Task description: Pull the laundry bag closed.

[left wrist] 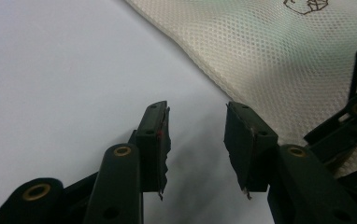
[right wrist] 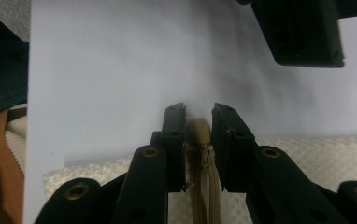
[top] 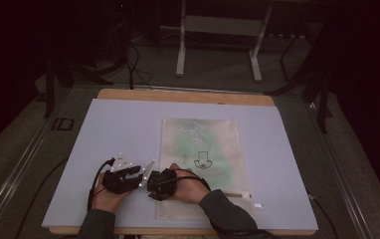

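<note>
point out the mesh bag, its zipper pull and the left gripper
mesh bag (top: 218, 134), high view, on its upper panel
zipper pull (right wrist: 199, 133), right gripper view, on its rounded tip
left gripper (left wrist: 196, 140), left gripper view, midway between its fingers

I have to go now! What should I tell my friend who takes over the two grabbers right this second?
Left gripper: jaws open, nothing between them, over the bare white board beside the mesh bag.
Right gripper: jaws close around the bag's tan zipper pull at the bag's edge; whether they pinch it yet is unclear.
Bag lies flat on the board, something green inside.
Done: right jaws lined up on the pull.
Left: probably hold the bag down with the left gripper, grip the pull and slide the zipper.
</note>
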Demonstrator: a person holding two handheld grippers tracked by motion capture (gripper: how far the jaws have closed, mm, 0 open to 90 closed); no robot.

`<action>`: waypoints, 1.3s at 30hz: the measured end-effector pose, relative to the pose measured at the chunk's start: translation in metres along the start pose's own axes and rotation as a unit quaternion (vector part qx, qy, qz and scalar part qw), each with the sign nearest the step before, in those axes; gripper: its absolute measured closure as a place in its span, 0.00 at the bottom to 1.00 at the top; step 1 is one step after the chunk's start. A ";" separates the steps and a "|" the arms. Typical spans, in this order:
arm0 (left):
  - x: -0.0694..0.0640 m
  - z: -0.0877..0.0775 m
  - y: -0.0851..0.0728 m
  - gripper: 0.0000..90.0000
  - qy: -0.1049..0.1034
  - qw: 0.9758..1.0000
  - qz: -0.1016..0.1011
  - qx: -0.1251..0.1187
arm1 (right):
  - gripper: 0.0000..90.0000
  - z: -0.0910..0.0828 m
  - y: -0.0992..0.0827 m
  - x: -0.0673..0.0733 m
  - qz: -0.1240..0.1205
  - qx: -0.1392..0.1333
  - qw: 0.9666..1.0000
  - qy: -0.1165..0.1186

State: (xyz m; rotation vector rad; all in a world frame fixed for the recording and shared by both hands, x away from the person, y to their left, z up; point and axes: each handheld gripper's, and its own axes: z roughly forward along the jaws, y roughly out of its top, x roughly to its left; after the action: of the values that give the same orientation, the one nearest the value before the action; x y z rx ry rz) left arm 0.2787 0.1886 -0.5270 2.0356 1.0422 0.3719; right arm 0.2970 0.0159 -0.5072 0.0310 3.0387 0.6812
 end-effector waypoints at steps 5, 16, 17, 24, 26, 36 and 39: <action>0.000 0.000 0.000 0.66 0.000 1.000 0.001 0.001 | 0.90 0.003 0.002 -0.001 0.004 0.005 1.000 0.001; 0.000 0.000 0.000 0.66 -0.002 1.000 0.002 0.001 | 0.90 -0.008 0.001 -0.003 0.008 -0.023 1.000 0.006; 0.000 0.000 0.000 0.66 -0.002 1.000 0.002 0.001 | 0.90 -0.010 0.001 -0.003 0.007 -0.027 1.000 0.005; -0.001 0.001 0.000 0.66 -0.002 1.000 0.002 0.001 | 0.90 -0.023 -0.009 -0.003 0.014 -0.048 0.999 0.006; -0.001 0.001 0.000 0.66 -0.002 1.000 0.002 0.001 | 0.90 -0.024 -0.013 -0.002 0.015 -0.050 0.999 0.006; -0.003 0.001 0.000 0.69 -0.011 1.000 0.003 0.002 | 0.89 -0.024 -0.029 -0.005 0.030 -0.022 0.999 0.012; -0.004 0.001 0.000 0.71 -0.021 1.000 0.003 0.002 | 0.86 -0.020 -0.030 -0.006 0.037 -0.016 0.999 0.019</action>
State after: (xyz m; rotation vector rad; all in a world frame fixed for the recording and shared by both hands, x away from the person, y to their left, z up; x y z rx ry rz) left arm 0.2767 0.1846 -0.5268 2.0413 1.0115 0.3283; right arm 0.3016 -0.0201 -0.5016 0.1337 3.0755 0.7430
